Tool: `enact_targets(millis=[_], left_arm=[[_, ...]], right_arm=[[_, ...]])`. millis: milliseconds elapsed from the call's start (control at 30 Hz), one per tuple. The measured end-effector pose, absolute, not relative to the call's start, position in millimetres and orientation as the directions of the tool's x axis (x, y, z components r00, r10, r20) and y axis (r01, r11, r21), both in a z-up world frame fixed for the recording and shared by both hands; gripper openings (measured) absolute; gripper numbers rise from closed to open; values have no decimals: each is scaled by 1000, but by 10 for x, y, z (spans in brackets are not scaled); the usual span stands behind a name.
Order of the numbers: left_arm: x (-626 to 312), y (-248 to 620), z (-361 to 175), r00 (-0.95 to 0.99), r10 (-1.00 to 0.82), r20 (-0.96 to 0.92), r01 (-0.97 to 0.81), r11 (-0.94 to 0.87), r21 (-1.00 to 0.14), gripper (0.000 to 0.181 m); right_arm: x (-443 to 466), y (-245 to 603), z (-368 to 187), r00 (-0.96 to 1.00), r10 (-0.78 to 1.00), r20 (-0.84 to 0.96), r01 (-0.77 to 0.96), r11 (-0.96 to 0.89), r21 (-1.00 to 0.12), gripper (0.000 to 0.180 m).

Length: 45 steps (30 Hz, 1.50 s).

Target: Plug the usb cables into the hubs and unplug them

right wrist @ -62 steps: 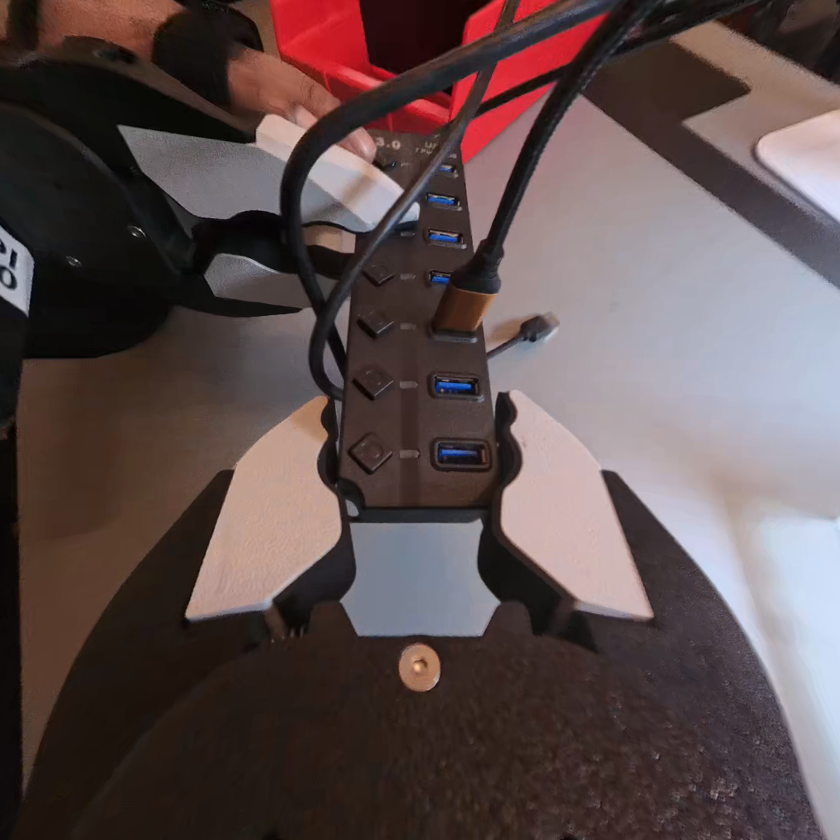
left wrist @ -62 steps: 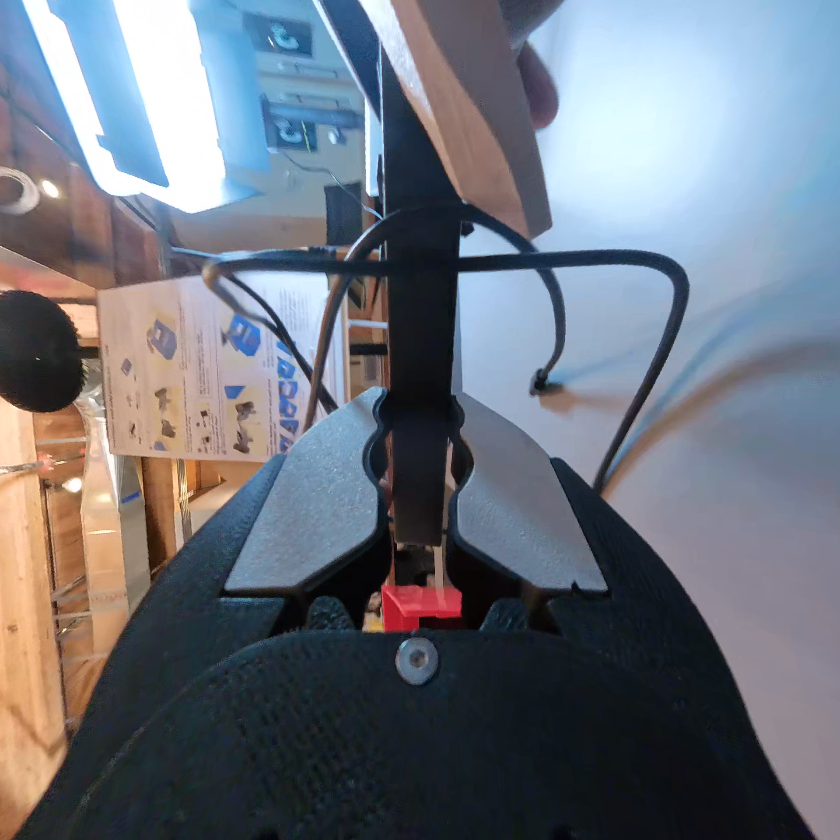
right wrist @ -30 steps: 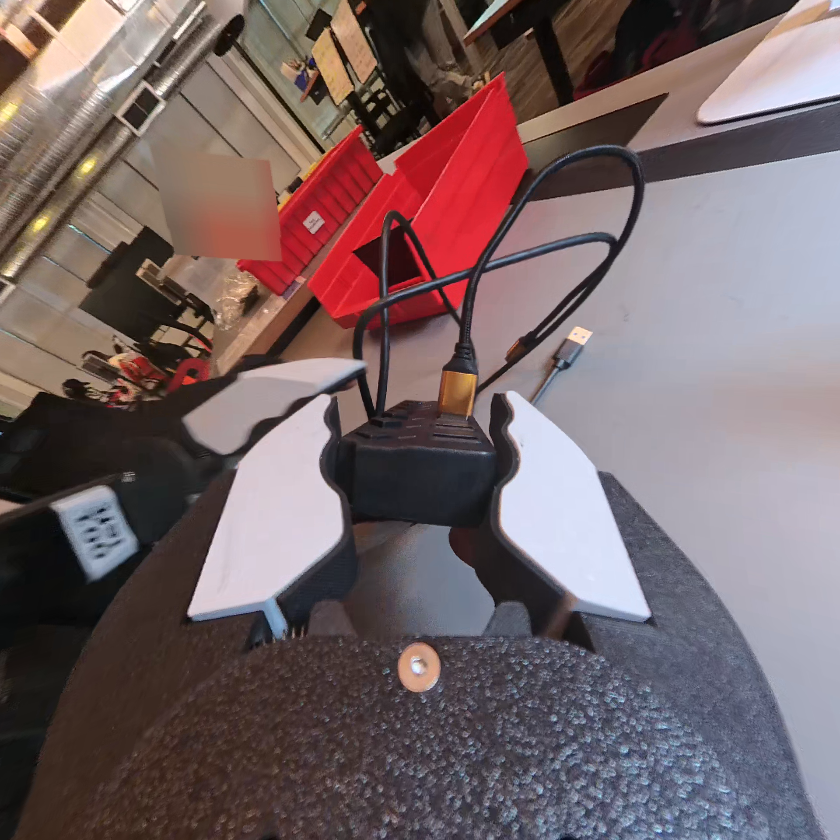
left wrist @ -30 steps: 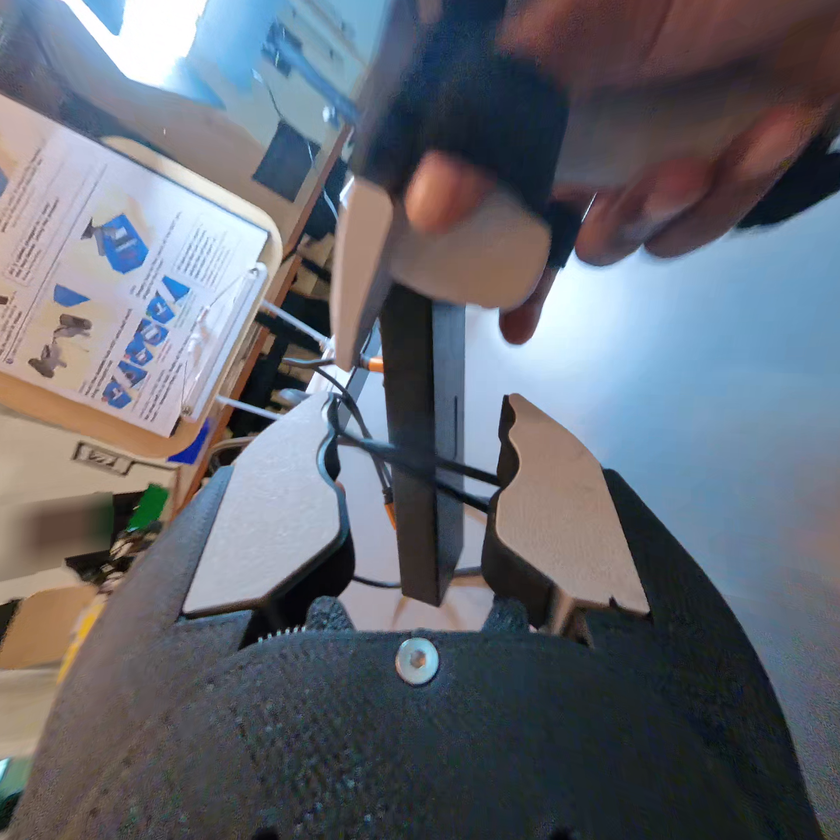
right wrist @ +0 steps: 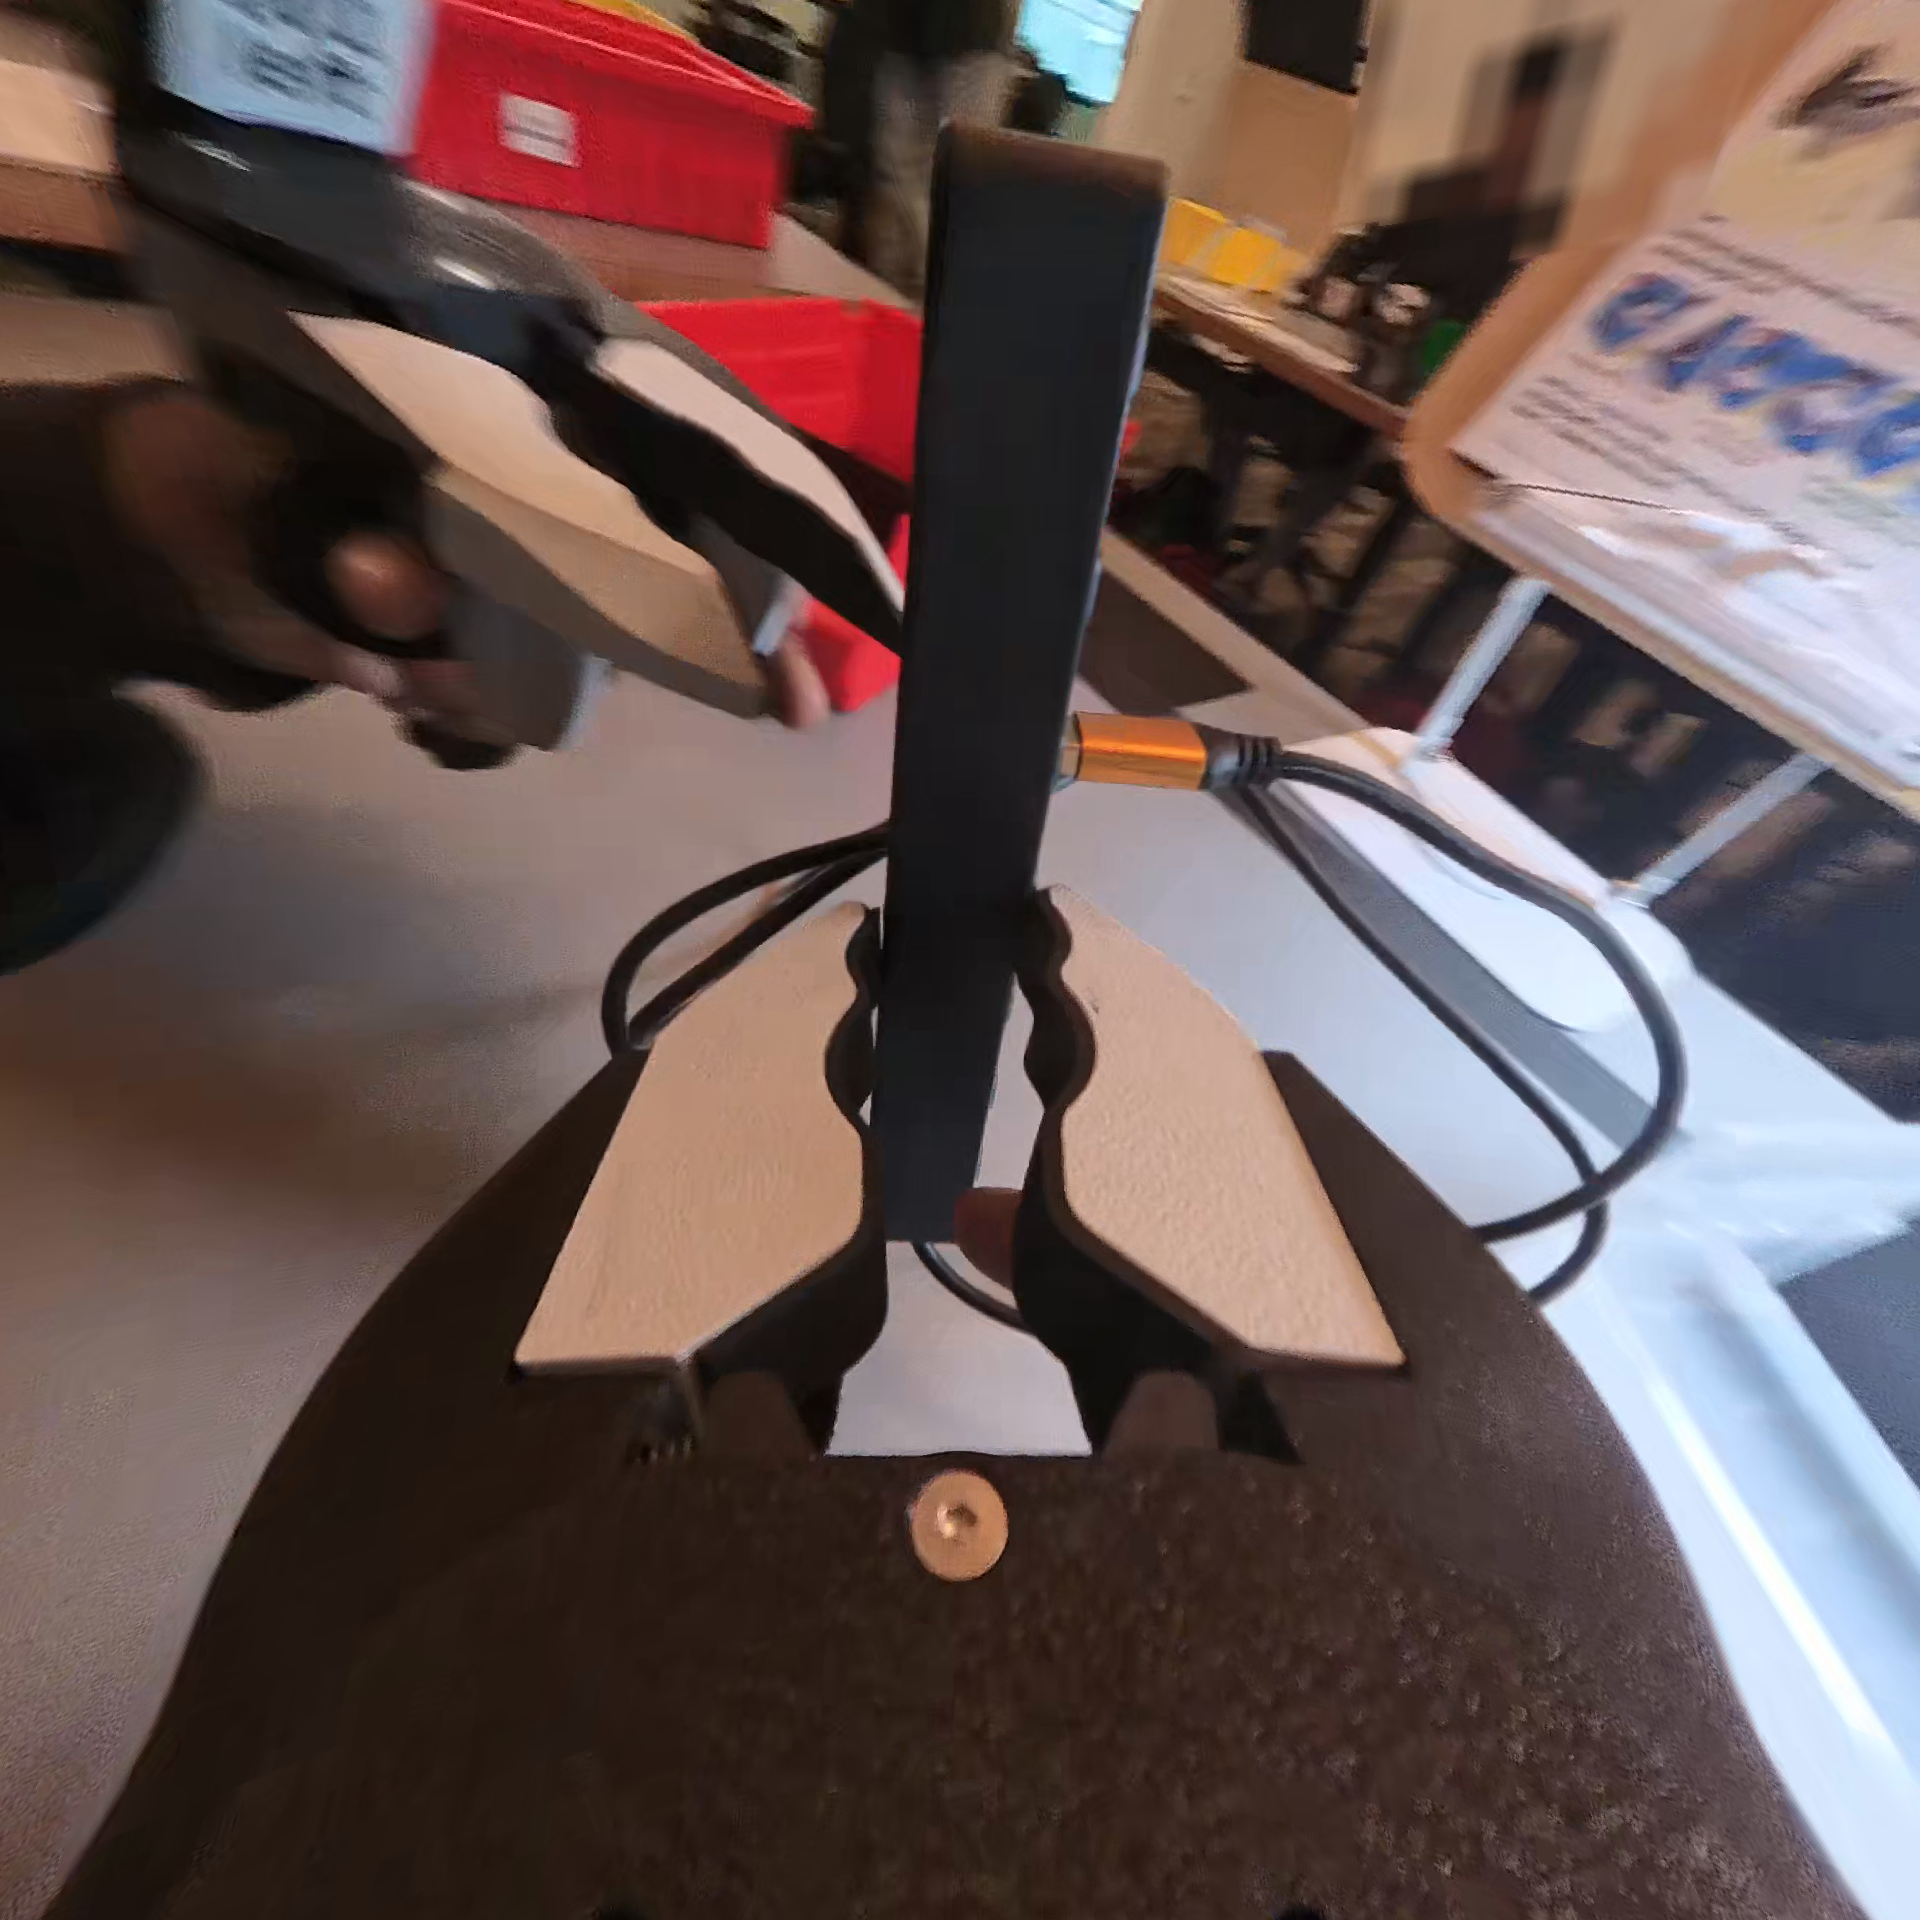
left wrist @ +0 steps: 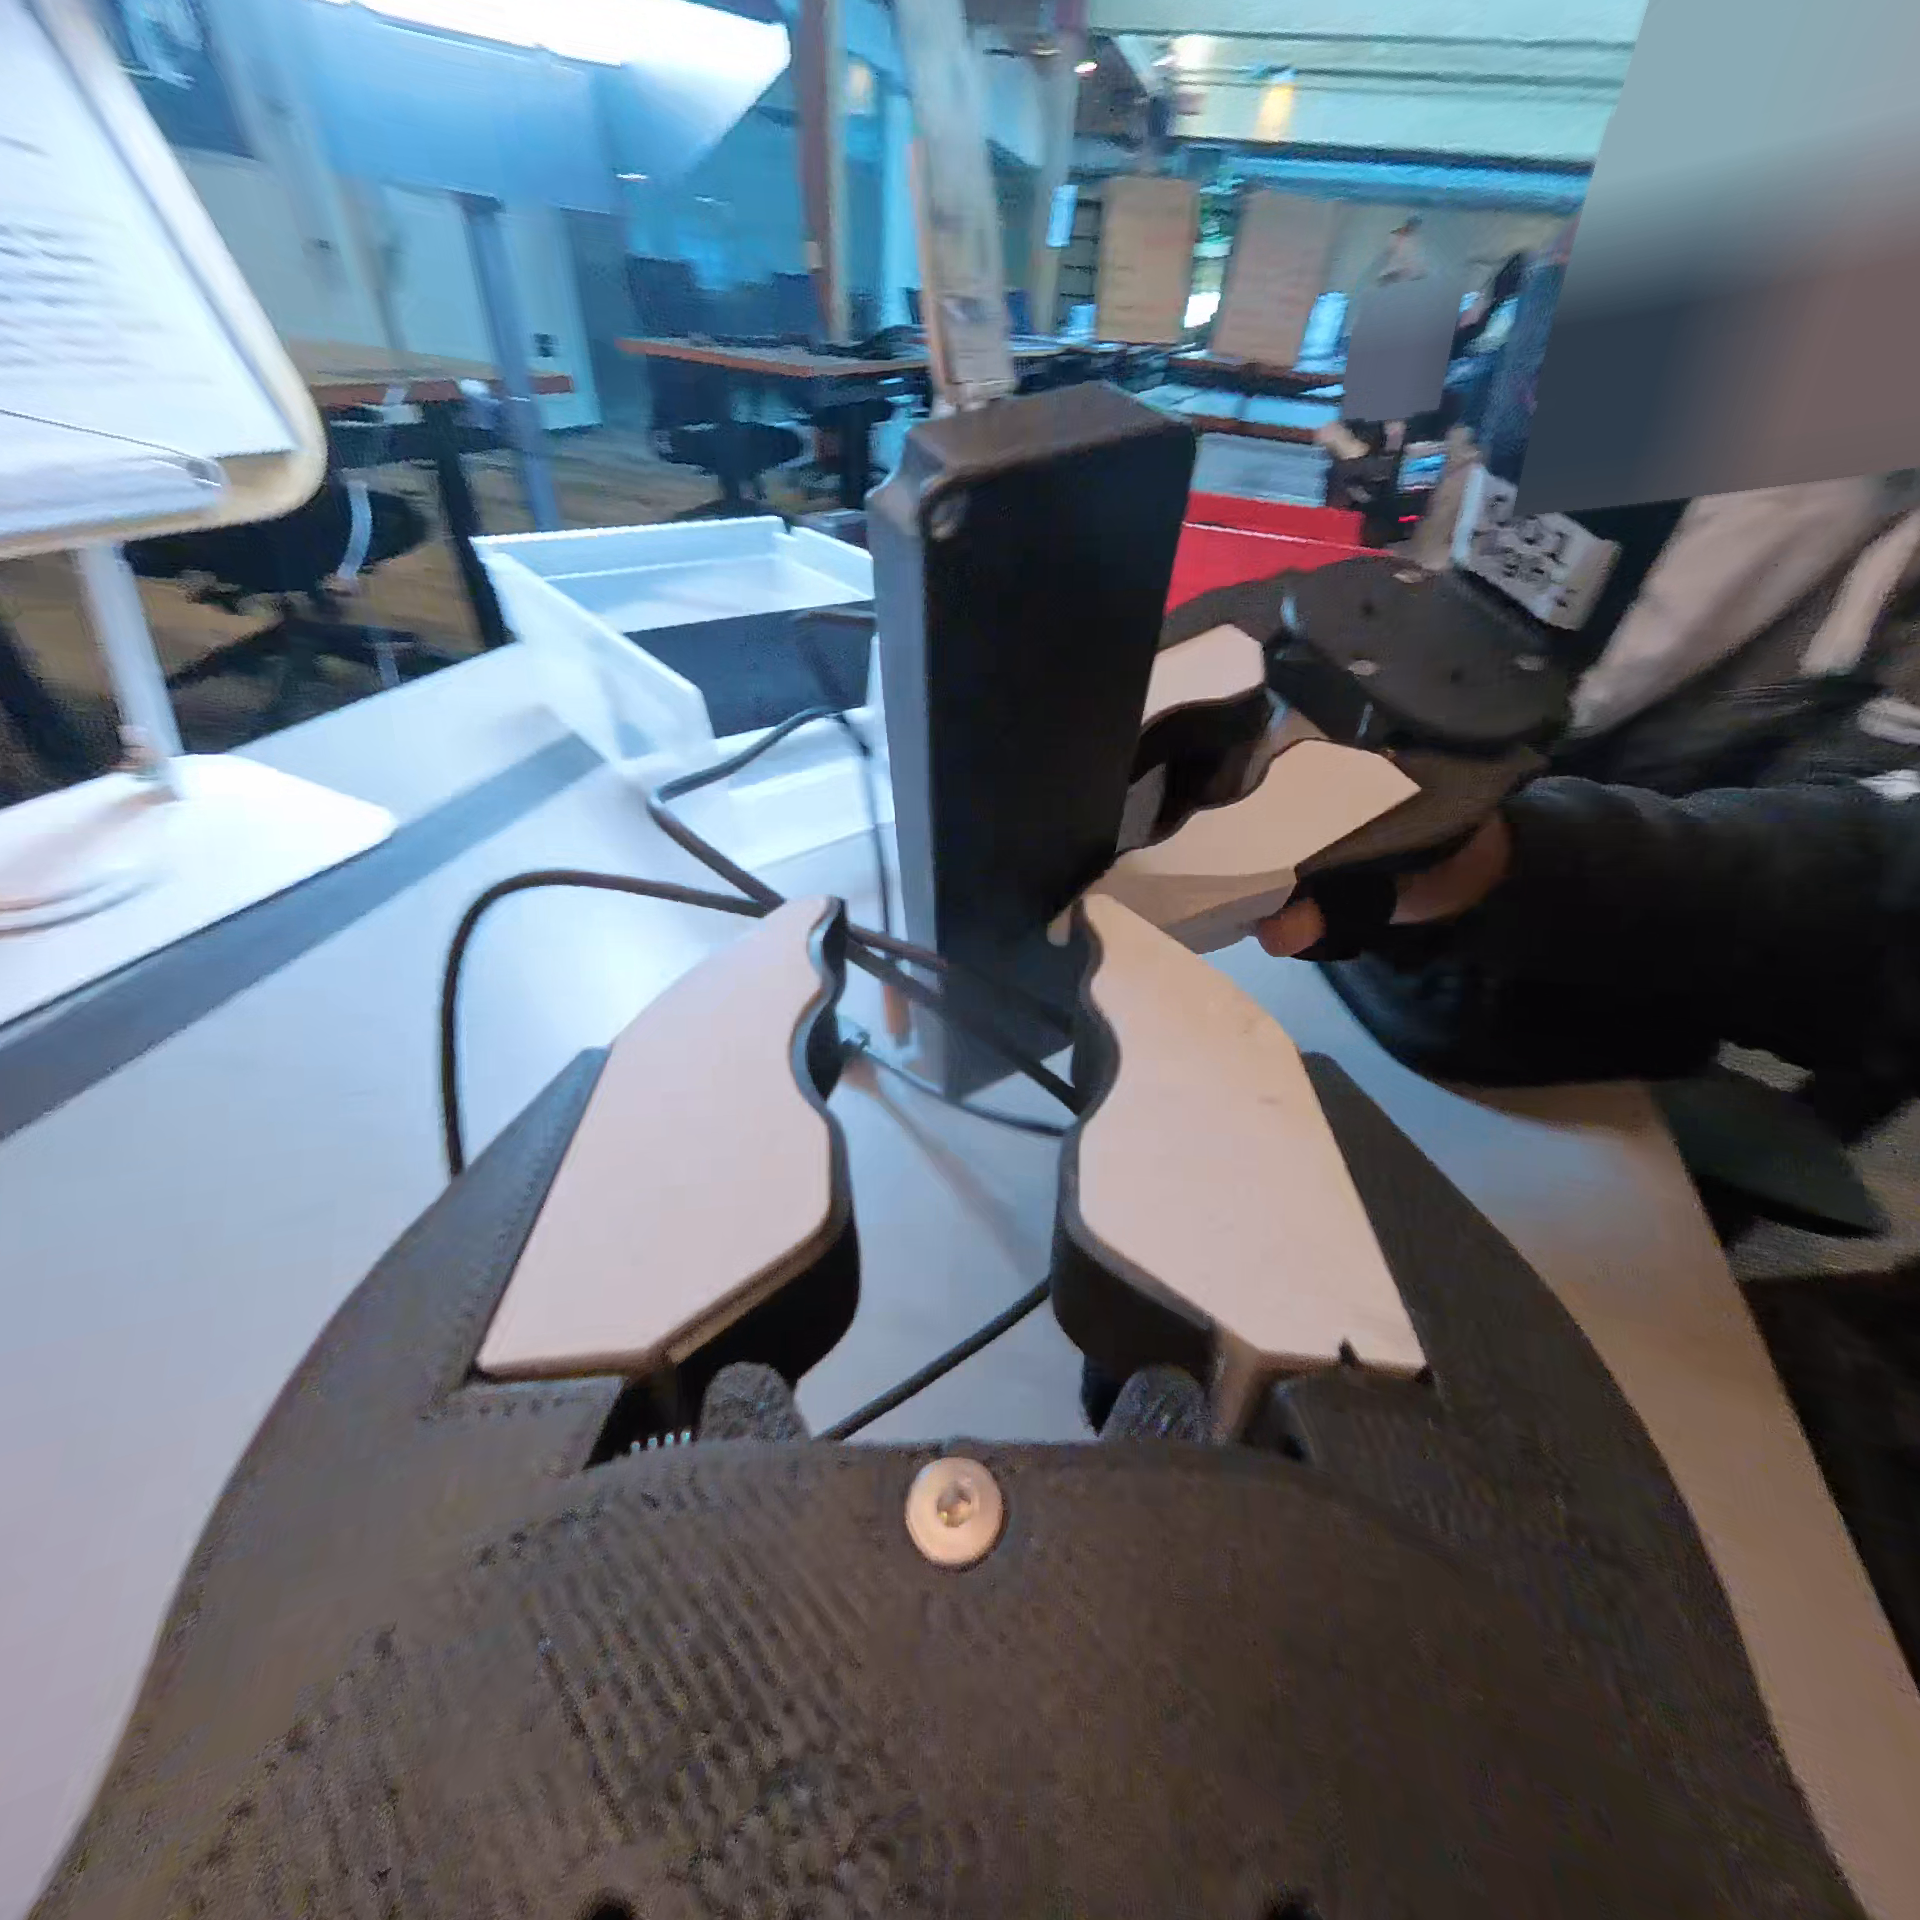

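The right gripper (right wrist: 956, 925) pinches the lower end of the black USB hub (right wrist: 1023, 582), held upright above the grey bench (right wrist: 364, 987). A gold-collared plug (right wrist: 1138, 750) sits in the hub's side, its cable (right wrist: 1579, 966) looping down. The left gripper (left wrist: 956, 925) has its fingers spread around the hub's base, loose cables (left wrist: 540, 894) crossing between. Beyond stand a white tray (left wrist: 665, 582) and red bins (right wrist: 613, 135).

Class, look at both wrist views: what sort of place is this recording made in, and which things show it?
Probably an open-plan office or lab workspace. Rows of desks with black office chairs stretch behind the grey worktable, red plastic storage bins sit on benches, and a printed instruction sheet on a stand is nearby.
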State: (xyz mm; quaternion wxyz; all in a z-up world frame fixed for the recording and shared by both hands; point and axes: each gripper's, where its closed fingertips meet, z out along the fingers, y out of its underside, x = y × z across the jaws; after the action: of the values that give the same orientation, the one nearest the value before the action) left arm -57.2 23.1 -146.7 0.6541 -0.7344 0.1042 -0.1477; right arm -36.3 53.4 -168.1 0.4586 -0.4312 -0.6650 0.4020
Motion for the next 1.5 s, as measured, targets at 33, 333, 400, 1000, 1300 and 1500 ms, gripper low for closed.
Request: enact_targets(millis=[33,333,400,1000,1300,1500], left_arm=[[-578,234,-1437,948,-312,60,23,-124,-992,47],[-508,398,-1561,980,-199,22,-14,-177,-984,58],[-538,335,-1606,968,-243,-59,-104,-173,-980,57],[-176,-91,-1730,782,-556,-281,-423,-143,-895,56],[-275,-137,-1710,779,-538,-323,-459,-136,-878,56],[-729,-275,-1495,866,-420,-272,-348,-115,-930,56]], right_arm=[[-372,597,-1655,-144,951,274,211,300,-930,25],[-477,230,-1862,-125,842,525,183,540,-822,31],[-441,114,-1957,-295,841,454,188,517,-835,32],[-189,-227,-1836,-806,501,316,161,699,-697,24],[-221,-143,-1809,-797,501,338,168,721,-673,16],[-54,245,-1113,-727,615,305,83,519,-851,16]])
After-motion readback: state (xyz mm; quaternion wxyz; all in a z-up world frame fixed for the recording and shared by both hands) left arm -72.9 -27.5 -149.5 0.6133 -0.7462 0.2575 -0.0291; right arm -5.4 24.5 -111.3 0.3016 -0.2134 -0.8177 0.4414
